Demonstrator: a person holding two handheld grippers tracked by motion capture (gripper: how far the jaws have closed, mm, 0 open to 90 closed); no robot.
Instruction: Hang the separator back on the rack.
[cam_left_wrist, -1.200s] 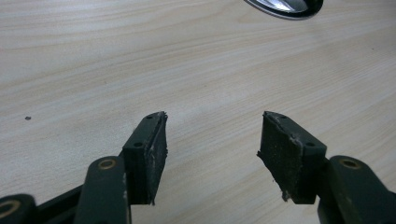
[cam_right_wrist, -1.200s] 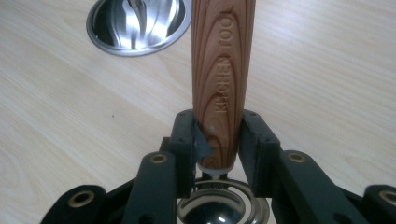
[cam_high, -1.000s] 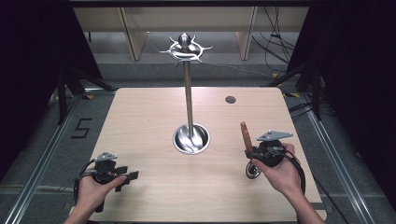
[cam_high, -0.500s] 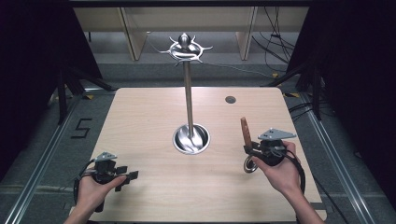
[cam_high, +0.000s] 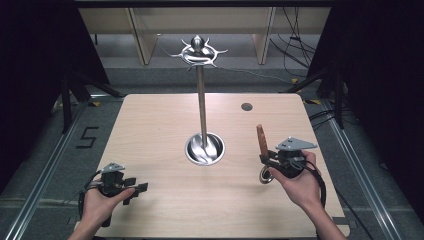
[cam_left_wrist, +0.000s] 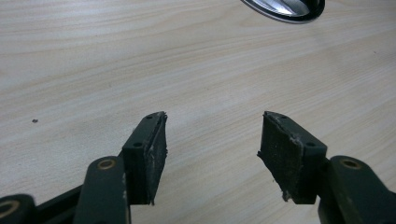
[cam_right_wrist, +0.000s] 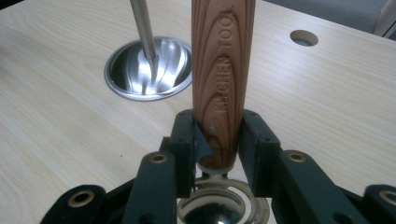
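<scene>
Right gripper (cam_right_wrist: 217, 140) pinches a wooden-handled kitchen tool (cam_right_wrist: 222, 70), at 4 o'clock from the stand (cam_high: 204, 148). Left gripper (cam_left_wrist: 212, 140) sits spread, holding nothing.

A tall metal stand (cam_high: 202, 107) (round base, pronged top) rises mid-worktop (cam_high: 150, 130); bare wood lies open on either side of it.

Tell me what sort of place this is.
Probably a lab recording station, not a kitchen: a bare wooden table on a black-curtained floor with loose cables, a metal utensil stand, and a hand-held tool gripping a wooden-handled utensil.
</scene>
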